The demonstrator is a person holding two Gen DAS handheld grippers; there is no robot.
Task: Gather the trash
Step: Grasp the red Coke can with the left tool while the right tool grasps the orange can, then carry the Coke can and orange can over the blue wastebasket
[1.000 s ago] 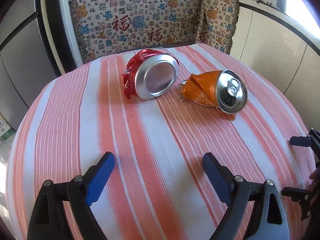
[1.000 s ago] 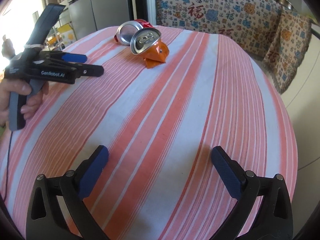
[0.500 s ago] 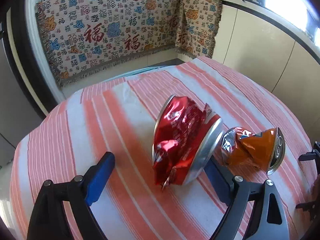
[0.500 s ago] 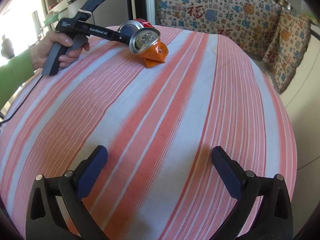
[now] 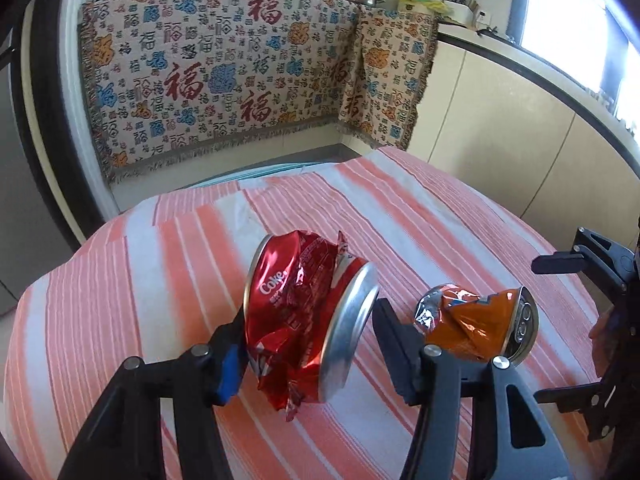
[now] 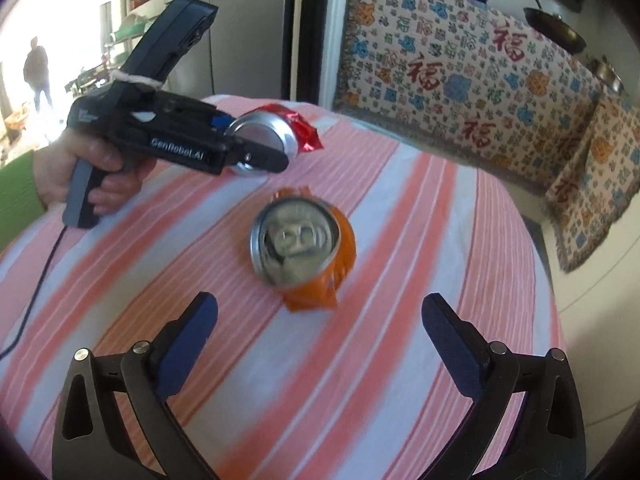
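Left tool (image 5: pixel 308 344) clamps crushed red can (image 5: pixel 304 320); right tool (image 6: pixel 320 320) wide open, empty, near orange can (image 6: pixel 304 244) on striped tablecloth (image 6: pixel 400 360).

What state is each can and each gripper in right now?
Red Coke can: crushed, clamped between the left gripper's fingers.
Orange can: crushed, lying on the striped tablecloth, ungripped.
Left gripper: shut on the red can.
Right gripper: open, short of the orange can.

Right gripper (image 6: pixel 318 338) spread before blurred orange can (image 6: pixel 304 246), left gripper (image 6: pixel 250 148) apparently clamping red can (image 6: pixel 276 132)
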